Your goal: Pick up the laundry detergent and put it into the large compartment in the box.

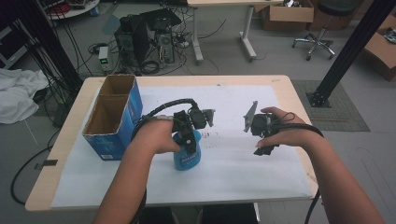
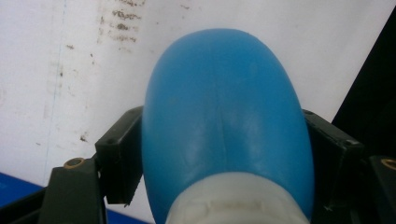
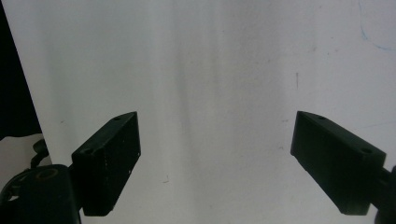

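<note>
A blue plastic bottle (image 1: pixel 187 156) with a white neck stands near the middle of the white sheet (image 1: pixel 243 172). My left gripper (image 1: pixel 189 140) comes down on it from above and is shut on it. In the left gripper view the bottle's blue body (image 2: pixel 224 126) sits squeezed between the two black jaws. To the right, above the sheet, my right gripper (image 1: pixel 264 147) is held open. Its two jaws stand wide apart in the right gripper view (image 3: pixel 215 158) with only white sheet between them.
An open blue cardboard box (image 1: pixel 114 116) with two compartments stands at the table's left. The white sheet covers most of the wooden table (image 1: pixel 51 172). On the floor beyond lie computer towers (image 1: pixel 144 39), cables, a desk and a stool.
</note>
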A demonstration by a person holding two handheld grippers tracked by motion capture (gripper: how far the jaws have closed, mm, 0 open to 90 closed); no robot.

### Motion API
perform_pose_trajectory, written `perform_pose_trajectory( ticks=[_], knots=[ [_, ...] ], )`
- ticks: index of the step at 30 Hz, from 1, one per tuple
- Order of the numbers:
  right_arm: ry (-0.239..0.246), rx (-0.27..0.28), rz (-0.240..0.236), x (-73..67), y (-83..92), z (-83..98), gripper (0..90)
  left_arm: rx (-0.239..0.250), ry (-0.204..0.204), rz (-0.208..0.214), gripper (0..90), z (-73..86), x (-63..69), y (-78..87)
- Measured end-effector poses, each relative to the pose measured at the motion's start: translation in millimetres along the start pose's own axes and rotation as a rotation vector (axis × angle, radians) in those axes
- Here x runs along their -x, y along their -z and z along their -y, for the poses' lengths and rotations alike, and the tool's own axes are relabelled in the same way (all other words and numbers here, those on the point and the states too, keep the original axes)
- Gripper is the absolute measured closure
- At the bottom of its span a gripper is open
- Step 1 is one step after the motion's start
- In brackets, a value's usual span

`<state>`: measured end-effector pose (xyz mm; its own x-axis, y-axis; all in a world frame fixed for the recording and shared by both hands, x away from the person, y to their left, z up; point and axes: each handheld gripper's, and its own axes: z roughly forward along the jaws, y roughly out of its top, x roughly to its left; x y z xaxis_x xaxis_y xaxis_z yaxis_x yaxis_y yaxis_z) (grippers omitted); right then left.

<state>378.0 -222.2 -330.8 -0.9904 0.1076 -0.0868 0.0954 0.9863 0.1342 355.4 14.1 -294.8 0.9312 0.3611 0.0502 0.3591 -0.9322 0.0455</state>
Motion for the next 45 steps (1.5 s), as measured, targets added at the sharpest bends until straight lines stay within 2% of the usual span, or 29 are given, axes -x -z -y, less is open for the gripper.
perform_pose_trajectory(
  ticks=[8, 10, 15, 32, 38, 40, 45],
  knots=[
    [-0.001, 0.003, 0.002, 0.9, -0.8, 0.7, 15.9, -0.007, 0.018, -0.02, 31.2, -1.3, 1.7, -0.1],
    [-0.004, 0.005, 0.001, 1.2, -1.0, 1.6, 16.0, -0.009, 0.015, -0.026, 35.7, -1.8, 2.6, -0.5],
    [-0.018, 0.005, -0.003, 1.3, -1.9, 3.6, 16.0, -0.018, 0.019, -0.024, 36.0, -2.7, 2.1, -0.7],
    [-0.011, 0.005, -0.007, 2.0, -5.4, 0.5, 15.9, -0.03, 0.066, -0.012, 38.5, -4.1, 1.0, -1.0],
    [-0.016, -0.004, -0.007, 0.0, -4.0, 0.8, 16.0, -0.034, 0.055, -0.017, 38.7, -5.1, 1.9, -0.5],
    [-0.016, -0.004, -0.003, -0.2, -2.7, 1.1, 15.9, -0.041, 0.042, -0.024, 38.7, -6.0, 3.8, 0.9],
    [-0.011, 0.001, -0.001, 0.3, -2.4, 1.7, 16.0, -0.039, 0.036, -0.034, 38.6, -4.0, 5.6, 19.5]
  ],
)
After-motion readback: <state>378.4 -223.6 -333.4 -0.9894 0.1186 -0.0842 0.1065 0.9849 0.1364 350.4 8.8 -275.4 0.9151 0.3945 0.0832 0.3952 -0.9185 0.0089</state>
